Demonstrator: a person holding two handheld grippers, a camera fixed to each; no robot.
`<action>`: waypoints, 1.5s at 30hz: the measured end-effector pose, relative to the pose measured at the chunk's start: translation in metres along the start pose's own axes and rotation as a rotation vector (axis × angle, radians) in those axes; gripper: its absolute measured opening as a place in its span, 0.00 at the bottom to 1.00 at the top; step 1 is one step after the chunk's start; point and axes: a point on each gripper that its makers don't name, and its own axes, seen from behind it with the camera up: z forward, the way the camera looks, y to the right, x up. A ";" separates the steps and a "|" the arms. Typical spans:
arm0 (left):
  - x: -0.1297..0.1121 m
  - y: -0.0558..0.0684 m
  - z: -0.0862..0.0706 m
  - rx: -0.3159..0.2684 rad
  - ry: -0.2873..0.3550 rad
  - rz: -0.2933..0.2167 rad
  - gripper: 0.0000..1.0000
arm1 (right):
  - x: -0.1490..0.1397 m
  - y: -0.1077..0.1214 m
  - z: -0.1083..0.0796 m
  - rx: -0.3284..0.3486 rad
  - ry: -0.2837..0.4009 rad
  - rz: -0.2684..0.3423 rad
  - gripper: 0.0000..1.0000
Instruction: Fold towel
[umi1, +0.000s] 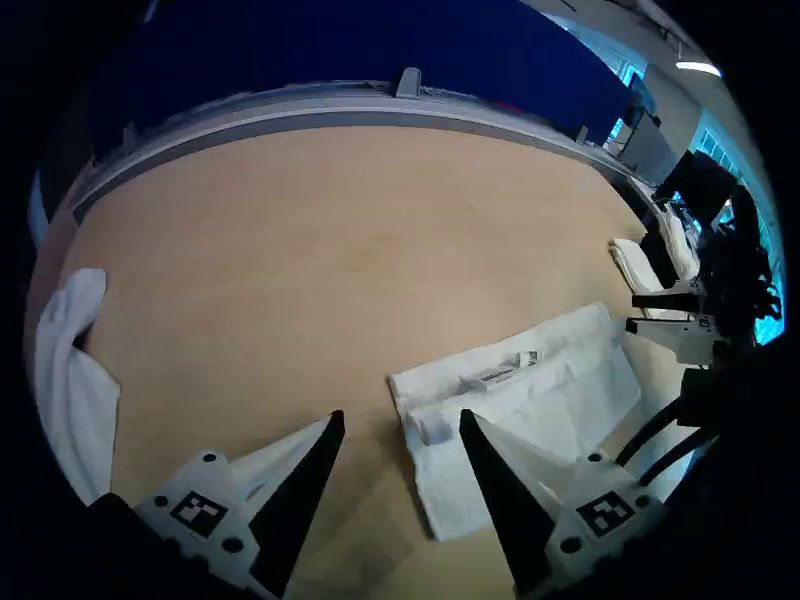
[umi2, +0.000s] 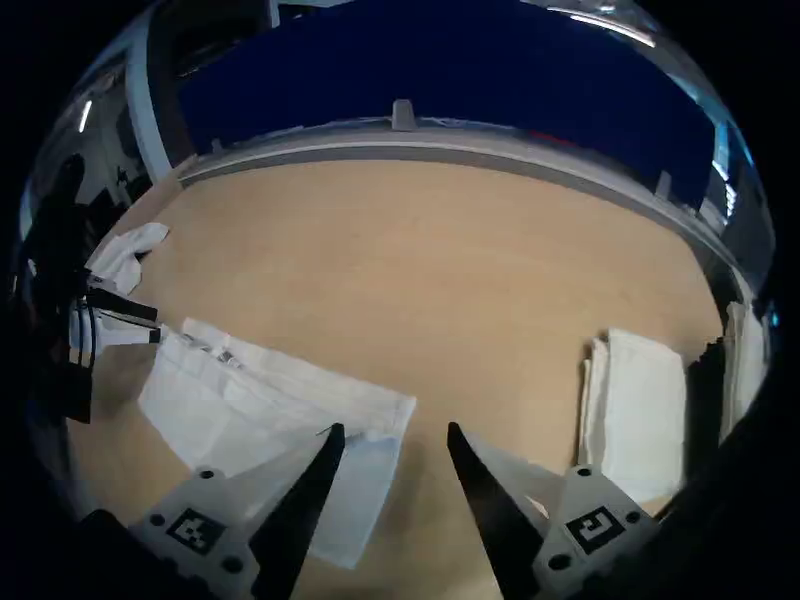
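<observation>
While both claws hang apart over the wooden table (umi1: 300, 250), clamping nothing | white towel (umi1: 520, 420) lies flat, partly folded, just ahead of left gripper (umi1: 400, 440) | left gripper view: crumpled cloth (umi1: 70, 390) near, at left | right gripper view: right gripper (umi2: 395, 440) beside towel's corner; 1 folded stack (umi2: 640, 400) at right, well apart.

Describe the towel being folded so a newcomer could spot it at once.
On the light wooden table, look at the near middle. The white towel there lies spread flat with a small label showing, unlike the crumpled towel to one side and the neatly folded stack to the other.
</observation>
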 end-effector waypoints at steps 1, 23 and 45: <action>0.000 -0.001 -0.002 0.001 0.002 -0.001 0.86 | 0.001 0.000 -0.001 0.000 0.004 -0.001 0.88; -0.016 -0.017 -0.052 0.034 0.082 -0.108 0.89 | 0.001 -0.041 -0.015 0.074 0.036 -0.038 1.00; -0.080 -0.056 -0.118 0.167 0.139 -0.246 0.89 | -0.010 -0.147 0.004 0.251 -0.012 -0.137 1.00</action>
